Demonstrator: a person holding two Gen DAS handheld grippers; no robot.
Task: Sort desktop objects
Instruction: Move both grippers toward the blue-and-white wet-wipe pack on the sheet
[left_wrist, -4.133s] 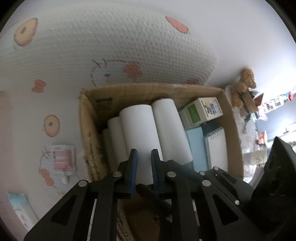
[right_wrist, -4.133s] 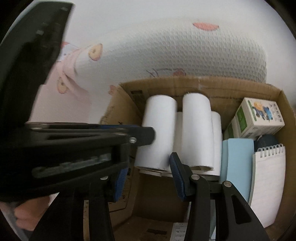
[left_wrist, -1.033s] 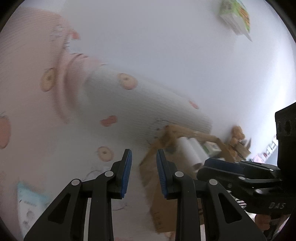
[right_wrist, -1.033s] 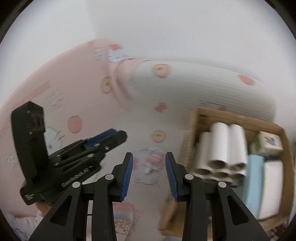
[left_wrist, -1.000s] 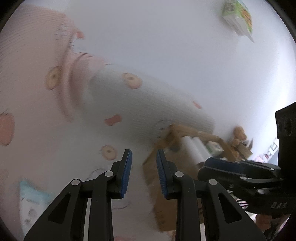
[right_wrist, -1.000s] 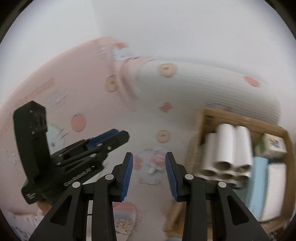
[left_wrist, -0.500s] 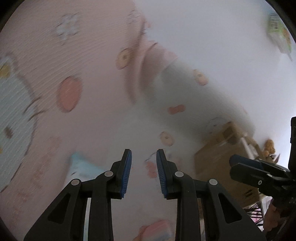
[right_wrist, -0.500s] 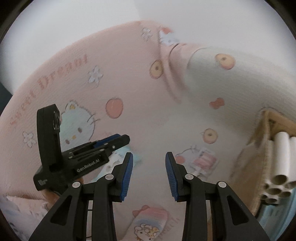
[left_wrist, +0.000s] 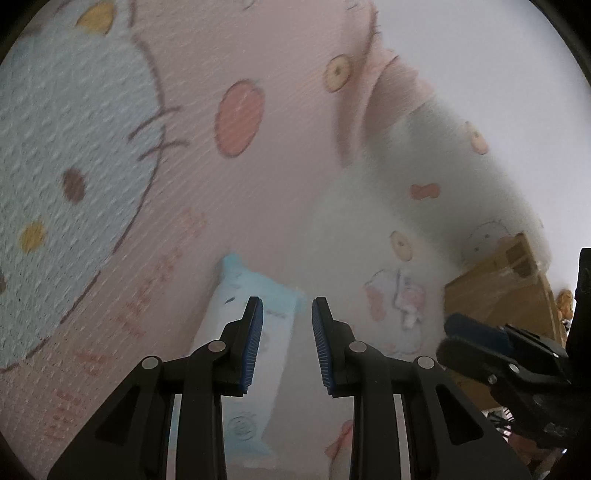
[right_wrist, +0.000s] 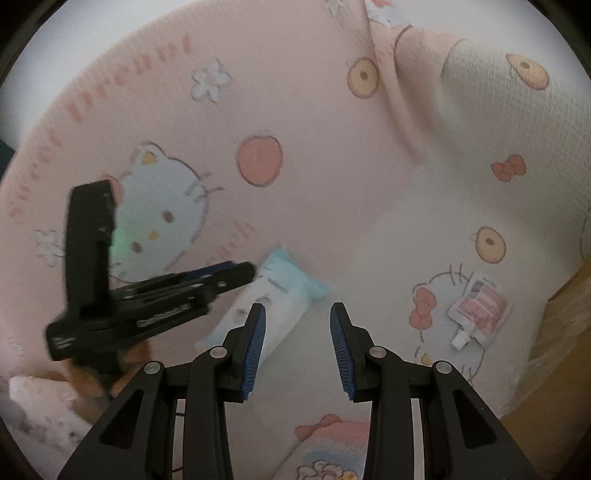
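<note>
A light-blue and white soft packet (left_wrist: 258, 321) (right_wrist: 275, 295) lies on a pink and white cartoon-print bedspread (right_wrist: 295, 110). My left gripper (left_wrist: 287, 332) hovers just above it, open, with nothing between its pads; in the right wrist view the left gripper (right_wrist: 242, 272) has its tips at the packet's left end. Open and empty too, my right gripper (right_wrist: 297, 332) hangs over the packet's lower right side. The right gripper (left_wrist: 448, 332) also shows at the right edge of the left wrist view.
A small pink pouch with a white cap (right_wrist: 478, 308) (left_wrist: 406, 301) lies to the right. A pink cartoon packet (right_wrist: 328, 454) sits at the bottom edge. The cardboard box (left_wrist: 506, 280) (right_wrist: 569, 295) stands far right. A hand (right_wrist: 85, 373) holds the left gripper.
Both grippers have swung left, away from the cardboard box, and come down toward the bedspread. The blue packet now lies under them. Neither jaw gap has changed.
</note>
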